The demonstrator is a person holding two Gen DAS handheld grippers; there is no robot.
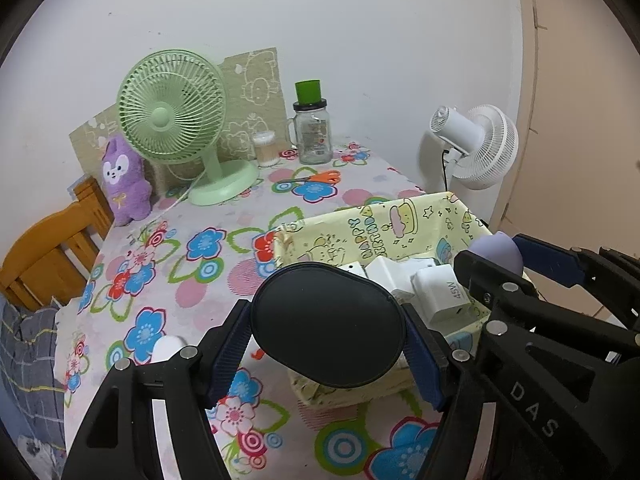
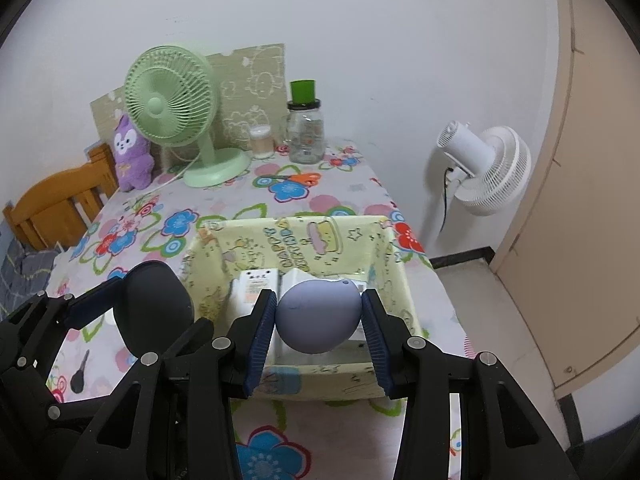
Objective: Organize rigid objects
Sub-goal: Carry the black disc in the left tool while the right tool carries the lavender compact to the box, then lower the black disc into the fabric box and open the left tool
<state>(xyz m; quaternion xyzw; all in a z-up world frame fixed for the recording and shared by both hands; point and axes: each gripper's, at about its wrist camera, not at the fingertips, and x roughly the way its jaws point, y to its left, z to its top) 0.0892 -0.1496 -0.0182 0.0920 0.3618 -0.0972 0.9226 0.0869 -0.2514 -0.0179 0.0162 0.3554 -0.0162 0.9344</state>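
Currently, a black oval case (image 1: 326,326) is gripped by the left gripper (image 1: 326,344) and a lavender egg-shaped object (image 2: 318,316) by the right gripper (image 2: 320,326), both held above the yellow fabric basket (image 2: 224,240).

Plain white wall (image 2: 360,20) behind, a bit scuffed. Table (image 1: 224,240) pushed into the corner, covered with a loud flower-print cloth. Wooden chair (image 1: 48,248) tucked in at the left edge. White standing fan (image 2: 486,168) on the floor to the right, cord dangling. Beige door (image 2: 592,160) past that. Pale floor, dark skirting. Flat, even indoor light.
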